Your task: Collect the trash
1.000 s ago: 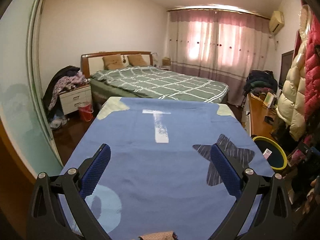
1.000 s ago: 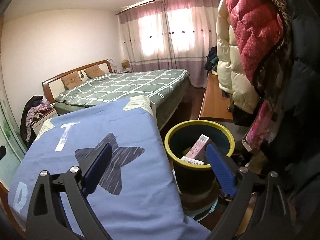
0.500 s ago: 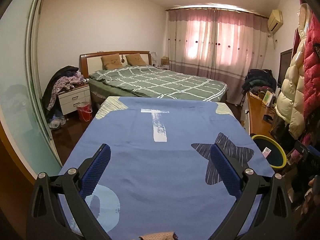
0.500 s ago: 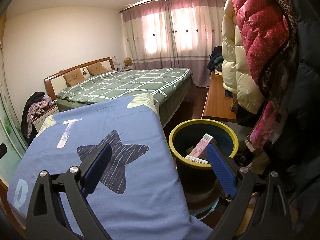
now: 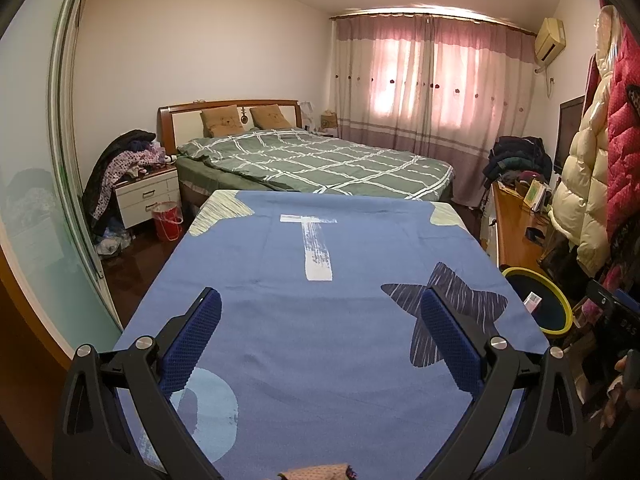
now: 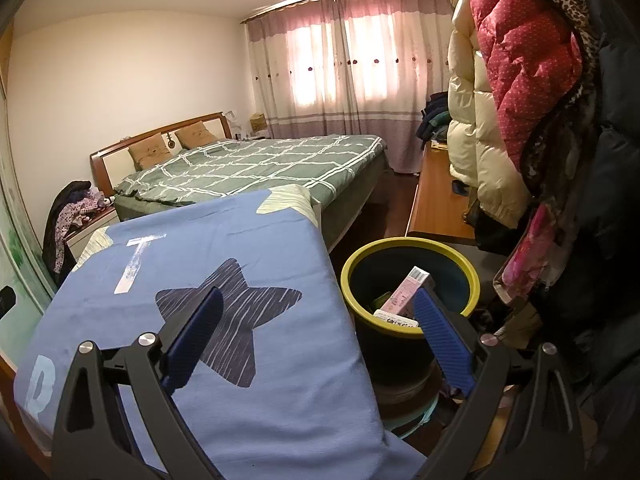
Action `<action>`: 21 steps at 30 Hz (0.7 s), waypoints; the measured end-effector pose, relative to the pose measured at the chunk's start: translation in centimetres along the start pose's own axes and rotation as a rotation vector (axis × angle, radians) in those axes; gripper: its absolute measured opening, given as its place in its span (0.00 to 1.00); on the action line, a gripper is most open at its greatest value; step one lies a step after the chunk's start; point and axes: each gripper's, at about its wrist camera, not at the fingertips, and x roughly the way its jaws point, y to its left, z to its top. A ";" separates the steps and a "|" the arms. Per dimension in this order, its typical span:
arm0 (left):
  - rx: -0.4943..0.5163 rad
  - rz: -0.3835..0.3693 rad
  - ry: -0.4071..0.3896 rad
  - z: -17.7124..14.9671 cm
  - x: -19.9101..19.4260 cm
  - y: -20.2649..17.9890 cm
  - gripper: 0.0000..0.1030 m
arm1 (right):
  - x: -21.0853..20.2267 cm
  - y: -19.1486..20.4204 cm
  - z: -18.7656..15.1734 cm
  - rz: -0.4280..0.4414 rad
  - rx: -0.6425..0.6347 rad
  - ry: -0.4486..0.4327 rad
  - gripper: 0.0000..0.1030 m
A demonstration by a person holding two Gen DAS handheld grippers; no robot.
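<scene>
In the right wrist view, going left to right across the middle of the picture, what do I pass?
Bedside cabinet with clothes → blue cloth with star → yellow-rimmed trash bin holding a pink box → hanging coats. Both the right gripper and left gripper are open and empty.

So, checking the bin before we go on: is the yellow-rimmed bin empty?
No, the yellow-rimmed bin holds a pink box and other packaging.

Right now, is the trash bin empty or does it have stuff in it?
Not empty: the trash bin holds a pink box and other packaging.
</scene>
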 end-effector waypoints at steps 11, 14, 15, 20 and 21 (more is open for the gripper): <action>0.002 -0.003 0.012 -0.1 0.5 -0.3 0.95 | 0.3 0.2 -0.2 0.003 0.000 0.008 0.89; 0.000 -0.004 0.017 -0.3 0.7 -0.3 0.95 | 0.4 0.2 -0.3 0.004 0.001 0.009 0.89; 0.000 -0.004 0.017 -0.3 0.7 -0.4 0.95 | 0.3 0.2 -0.3 0.004 0.001 0.009 0.89; 0.001 -0.004 0.015 -0.4 0.8 -0.4 0.95 | 0.5 0.4 -0.4 0.009 0.002 0.012 0.89; 0.001 -0.005 0.015 -0.4 0.8 -0.4 0.95 | 0.5 0.4 -0.4 0.009 0.002 0.013 0.89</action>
